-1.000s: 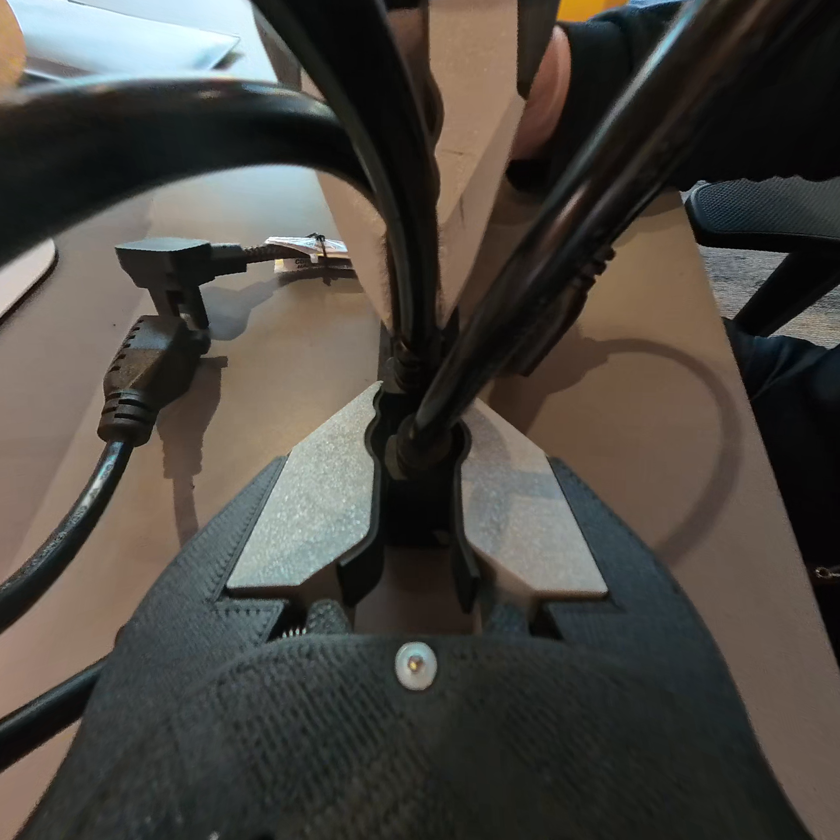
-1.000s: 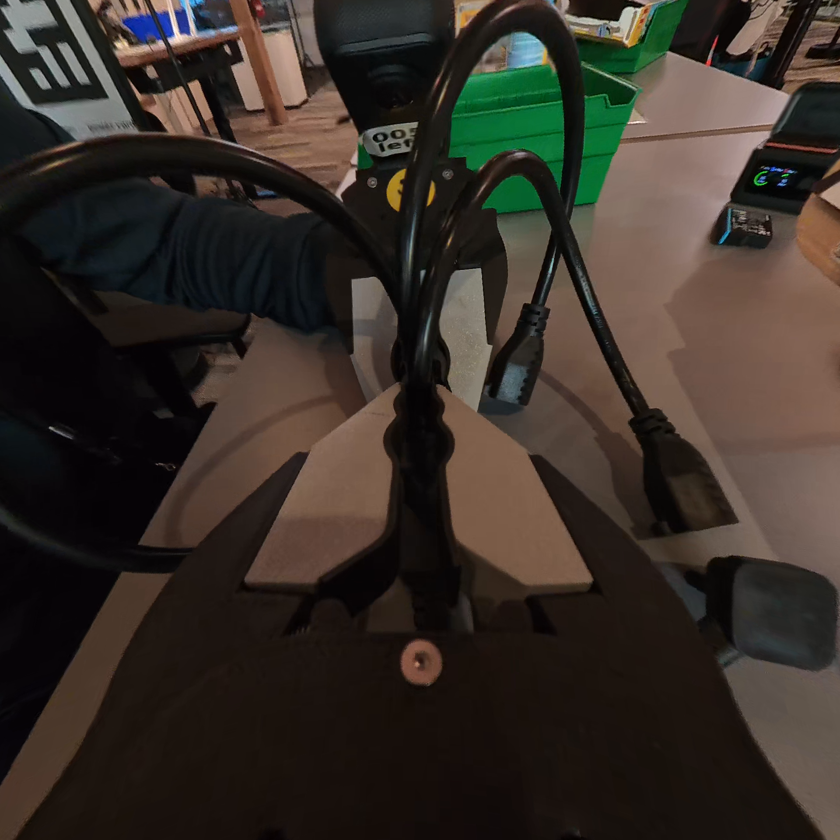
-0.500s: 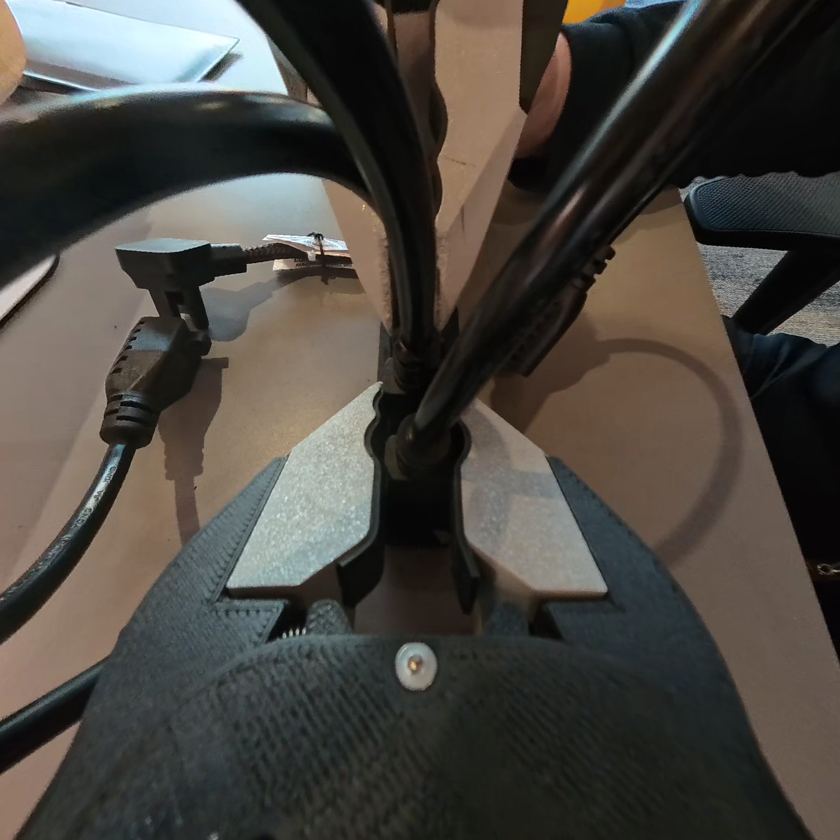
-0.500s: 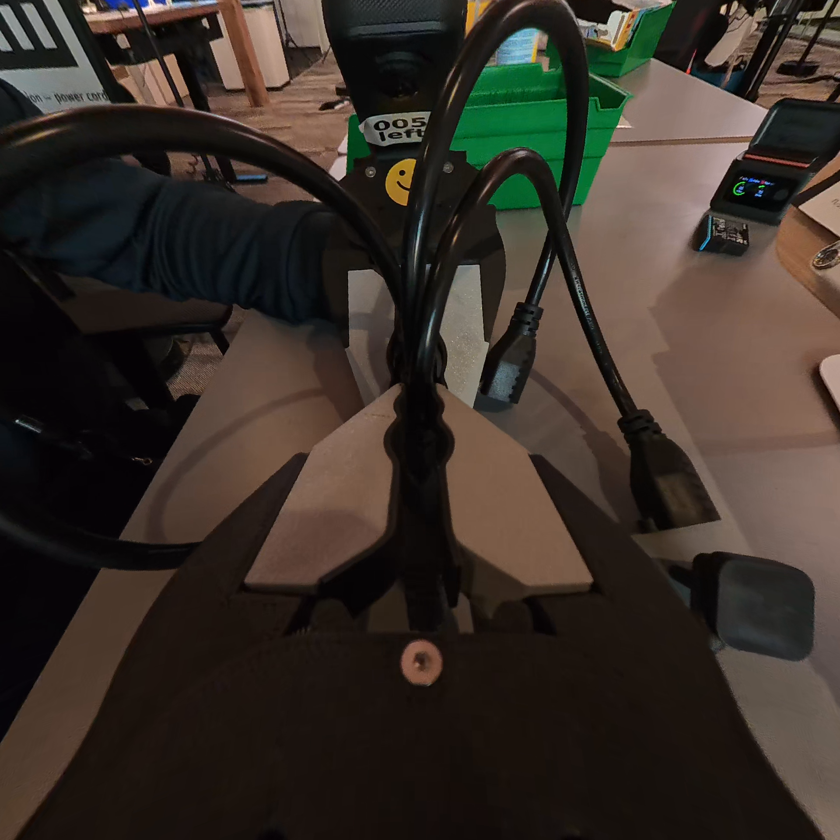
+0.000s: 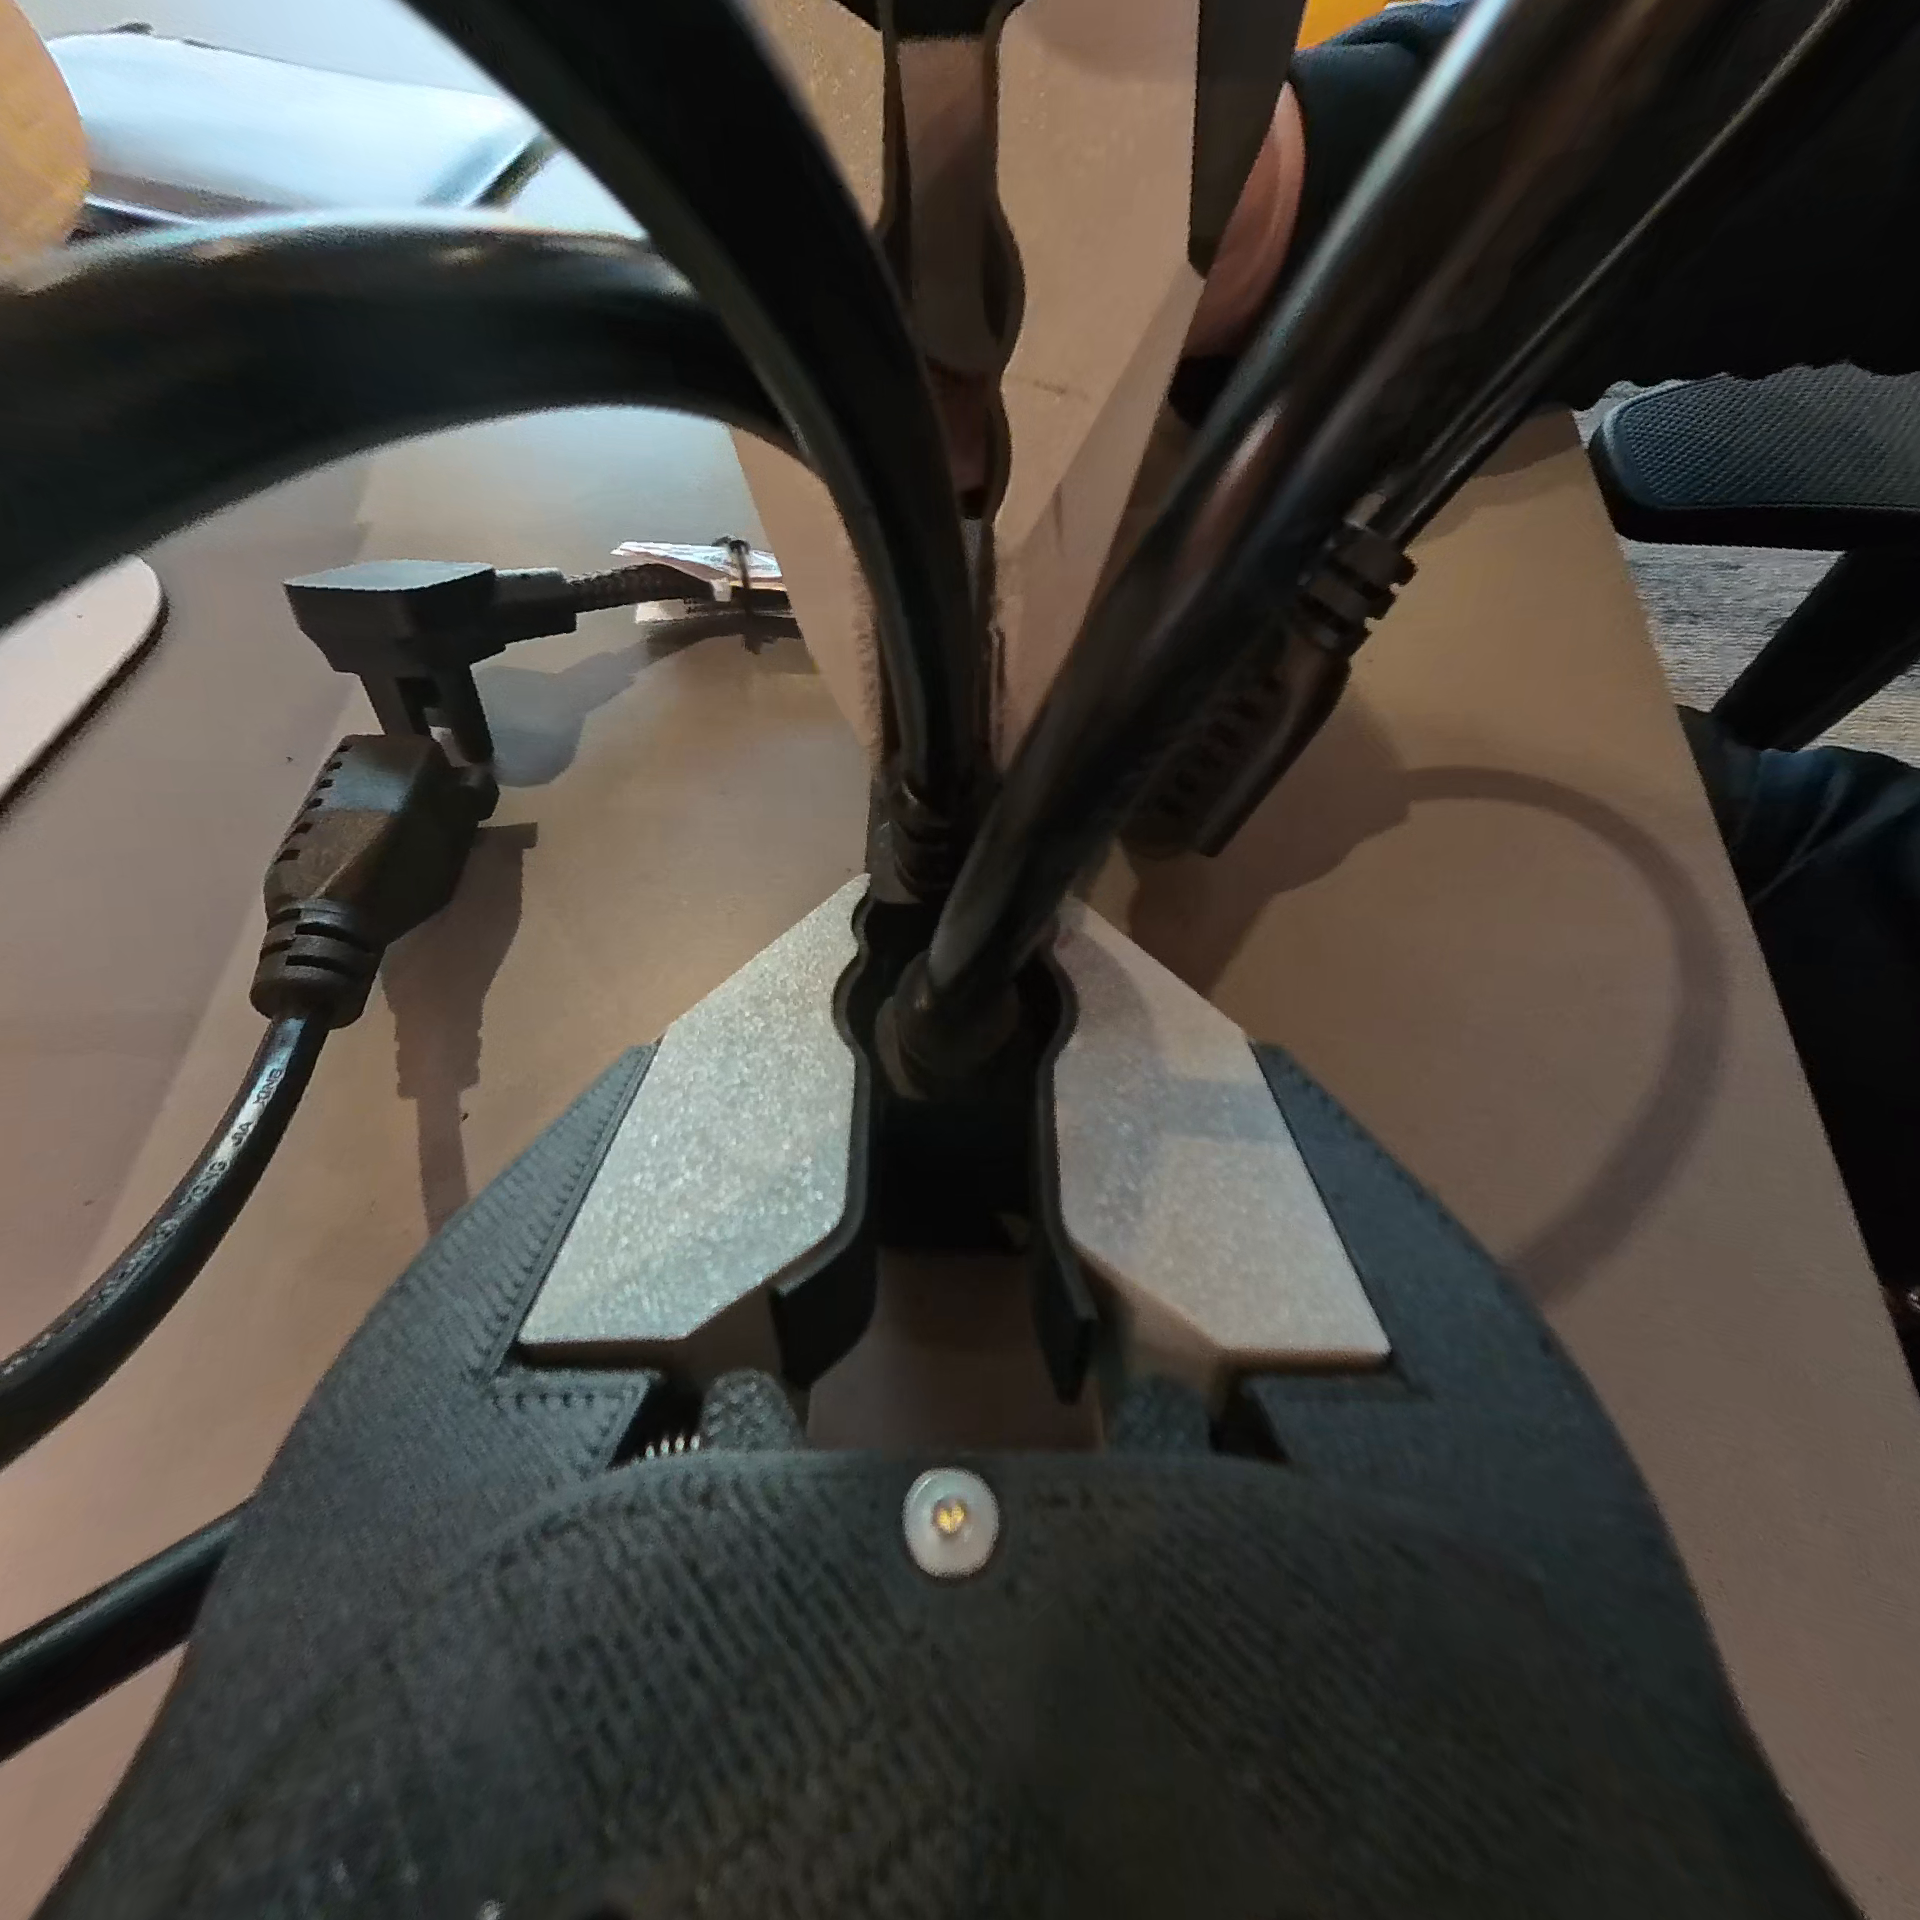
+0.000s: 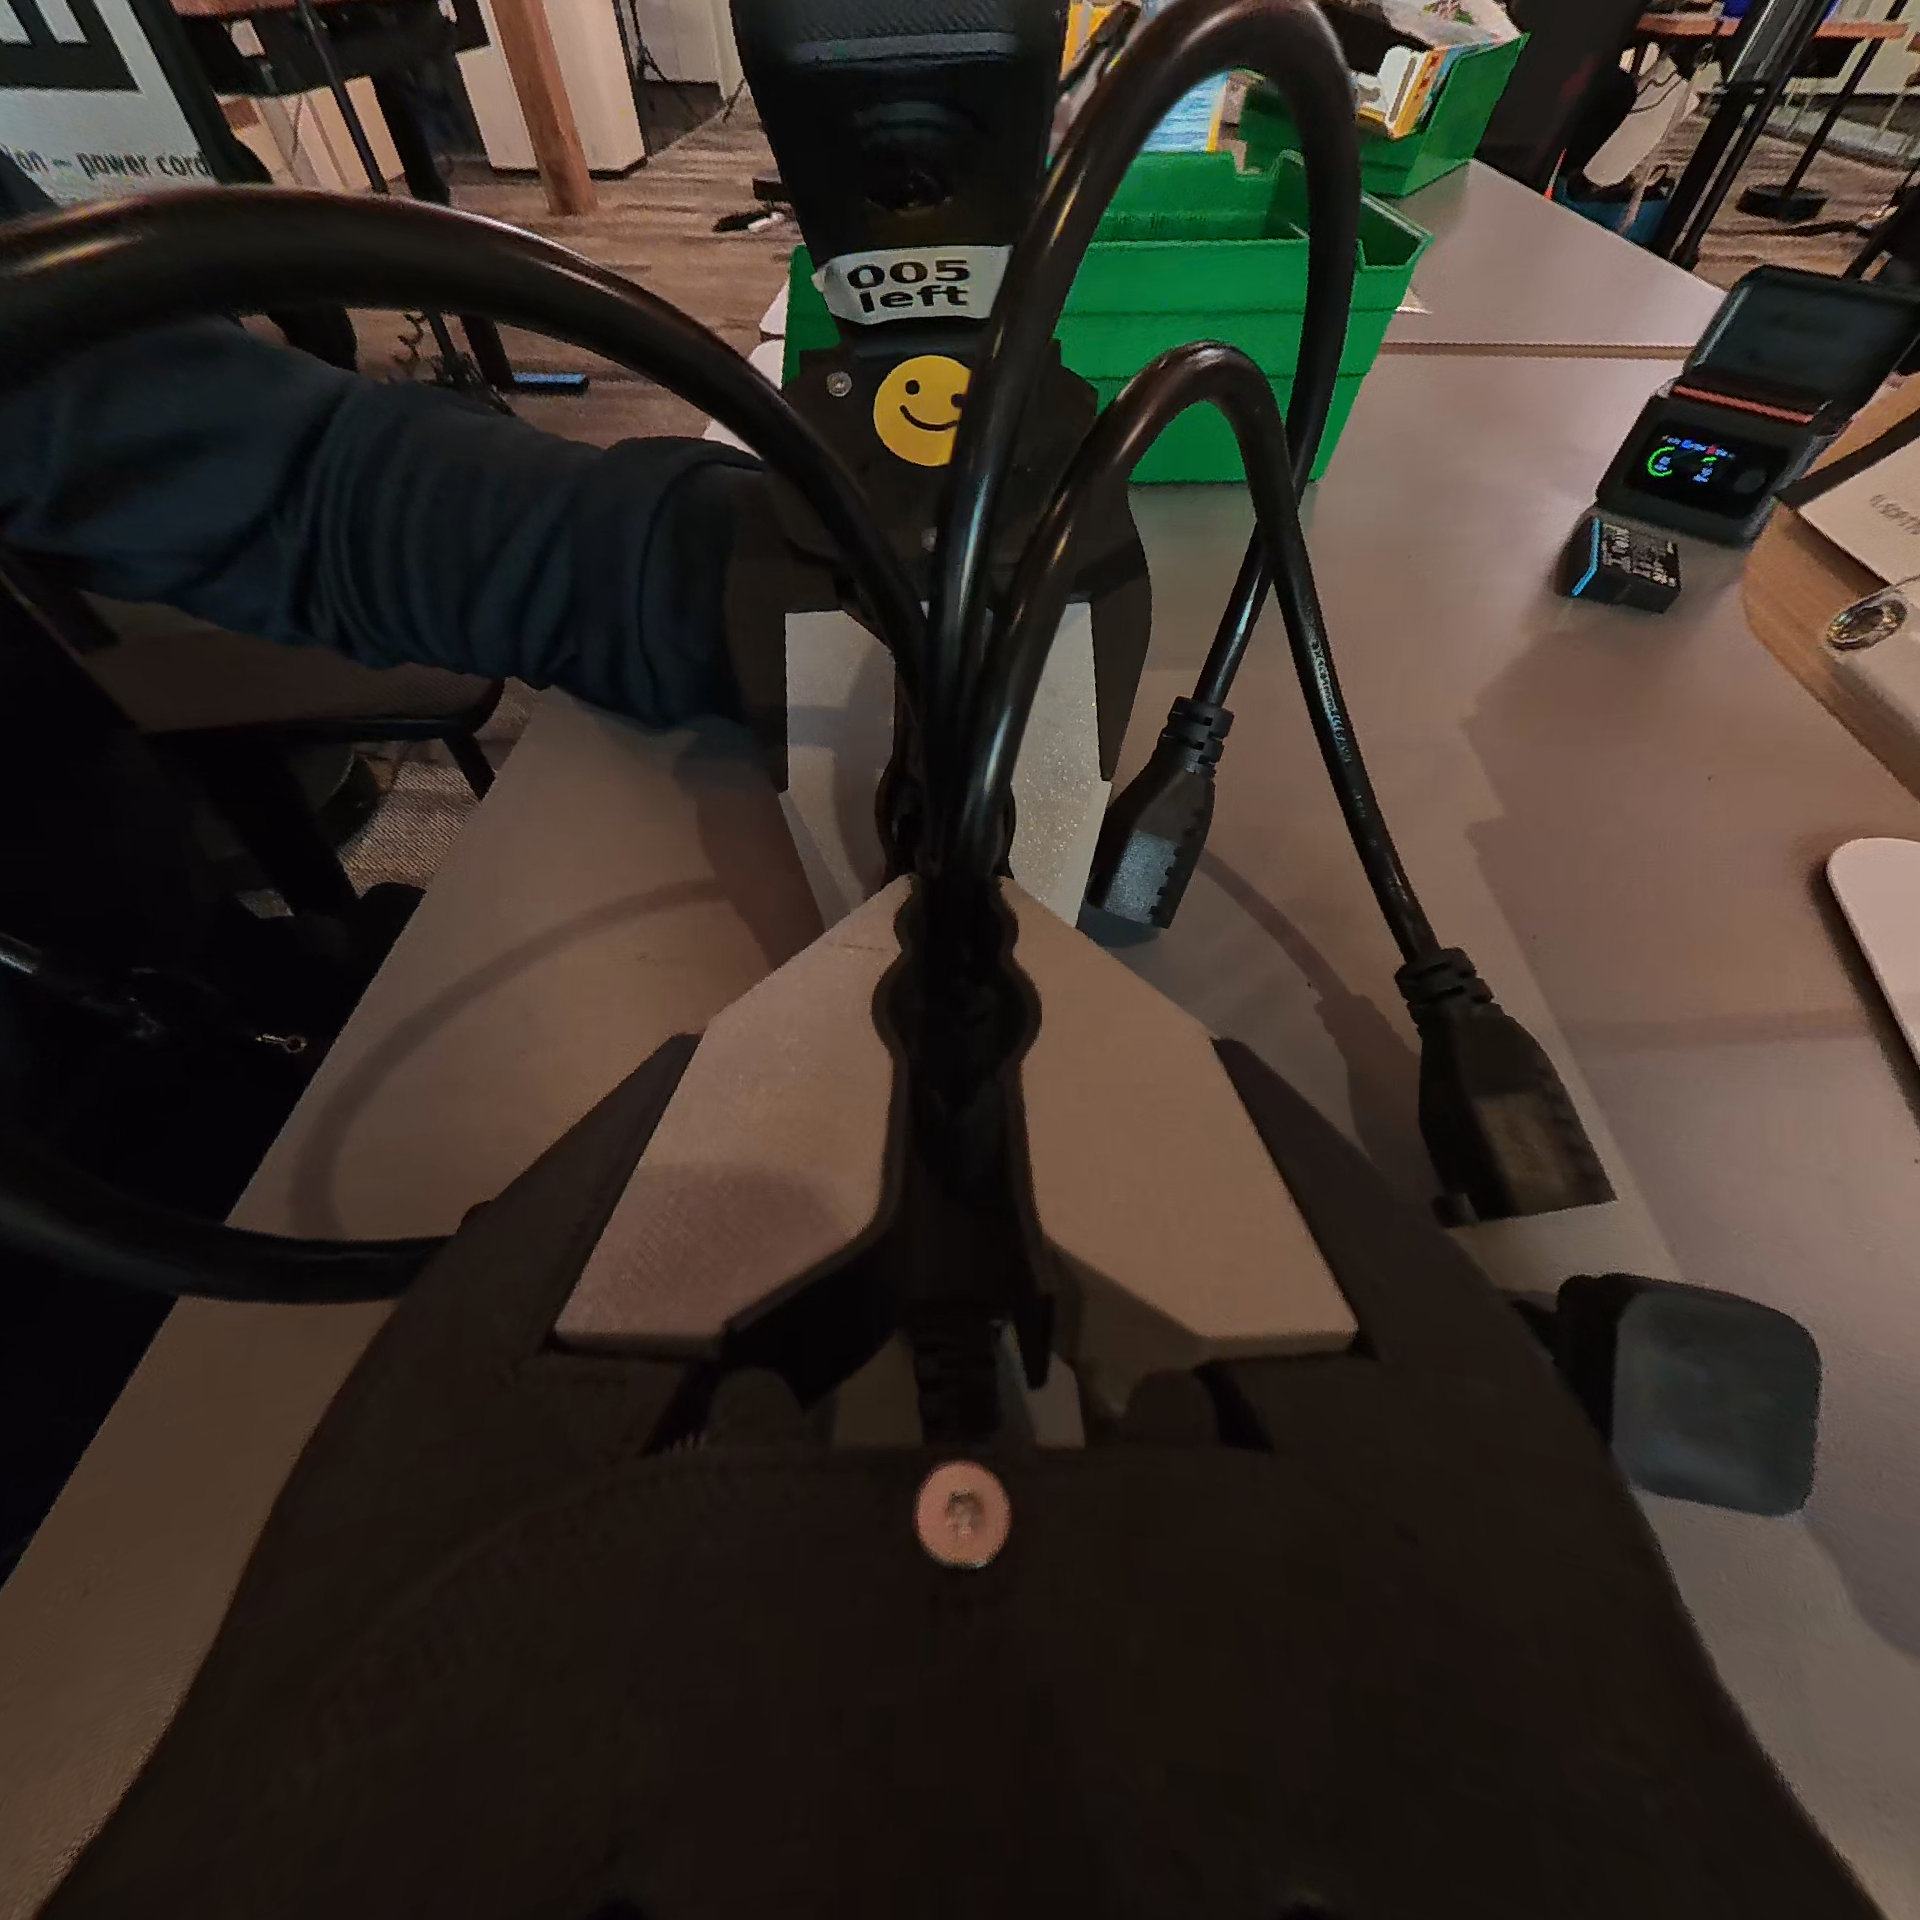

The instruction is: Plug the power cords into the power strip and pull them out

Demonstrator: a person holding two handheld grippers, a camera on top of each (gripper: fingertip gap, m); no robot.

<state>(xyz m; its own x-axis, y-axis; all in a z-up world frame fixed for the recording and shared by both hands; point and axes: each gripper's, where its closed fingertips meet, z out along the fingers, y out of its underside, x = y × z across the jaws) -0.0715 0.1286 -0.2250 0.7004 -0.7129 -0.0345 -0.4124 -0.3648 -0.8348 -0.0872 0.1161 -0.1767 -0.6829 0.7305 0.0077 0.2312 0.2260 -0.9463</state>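
Observation:
My left gripper (image 5: 956, 935) is shut on a black plug end (image 5: 940, 1023), and a thick black cord (image 5: 1247, 499) rises from it to the upper right. My right gripper (image 6: 956, 904) faces it tip to tip and is shut on a black cord end (image 6: 956, 1039). Several black cords (image 6: 1174, 208) arch up from between the two grippers. The left gripper also shows in the right wrist view (image 6: 935, 748). One connector (image 6: 1153, 842) hangs just above the table. Another connector (image 6: 1496, 1122) lies on the table and also shows in the left wrist view (image 5: 364, 831). No power strip is clearly visible.
A flat angled plug (image 5: 405, 613) lies by the connector on the grey table (image 5: 1455, 1039). Green bins (image 6: 1247, 312) stand behind the left gripper. A small device with a lit screen (image 6: 1704, 468) sits far right. A dark sleeve (image 6: 364, 520) and a chair (image 5: 1766, 468) are beside the table edge. About 5 cm separates my left fingertips from my right. Between my left fingertips and the connector (image 6: 1153, 842) there is roughly 7 cm.
Both grippers keep their hold. The right wrist view has shifted a little, so the left gripper and green bins sit lower and closer. The cords barely move.

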